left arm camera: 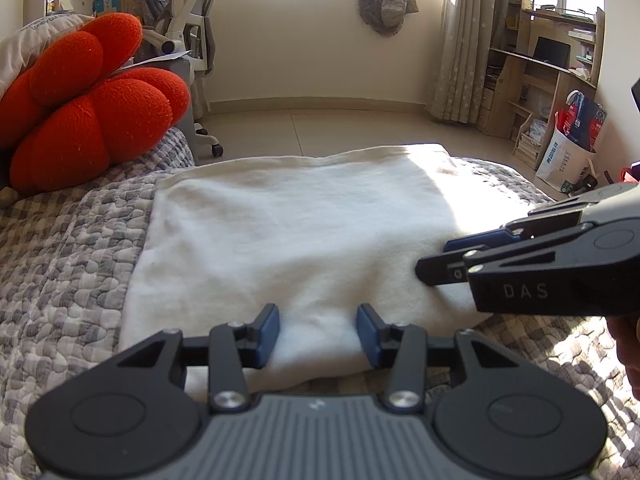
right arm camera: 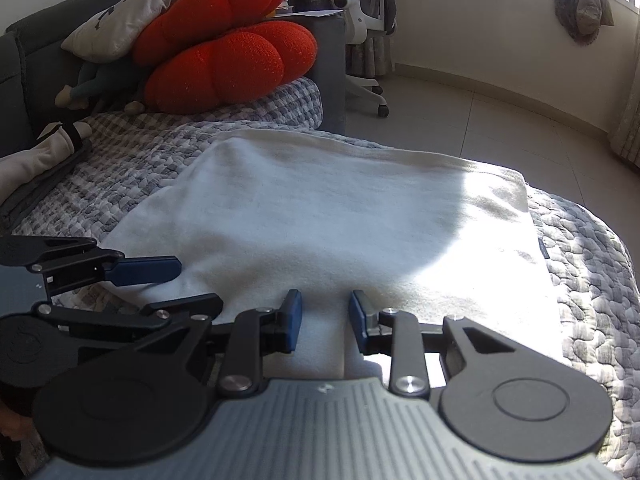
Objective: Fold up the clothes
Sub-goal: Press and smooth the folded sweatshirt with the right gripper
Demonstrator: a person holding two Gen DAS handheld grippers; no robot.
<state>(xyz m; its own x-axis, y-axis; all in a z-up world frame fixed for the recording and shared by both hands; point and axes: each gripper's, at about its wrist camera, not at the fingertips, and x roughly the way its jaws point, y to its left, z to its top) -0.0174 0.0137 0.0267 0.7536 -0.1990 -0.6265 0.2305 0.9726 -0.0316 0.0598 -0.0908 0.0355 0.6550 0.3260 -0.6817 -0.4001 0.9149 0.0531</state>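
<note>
I had both hand-held grippers, left (left arm camera: 318,330) and right (right arm camera: 322,320), part open astride the white garment's (left arm camera: 280,220) near edge, gripping nothing; next I judged I must pinch and fold it.

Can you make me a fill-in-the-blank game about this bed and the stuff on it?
1. The big puffy cushion is ____.
2. The folded cloth between the fingers is ____.
3. The cloth lies on a grey checked ____.
4. The chair by the wall rolls on ____.

Missing words: red; white; quilt; wheels
</note>
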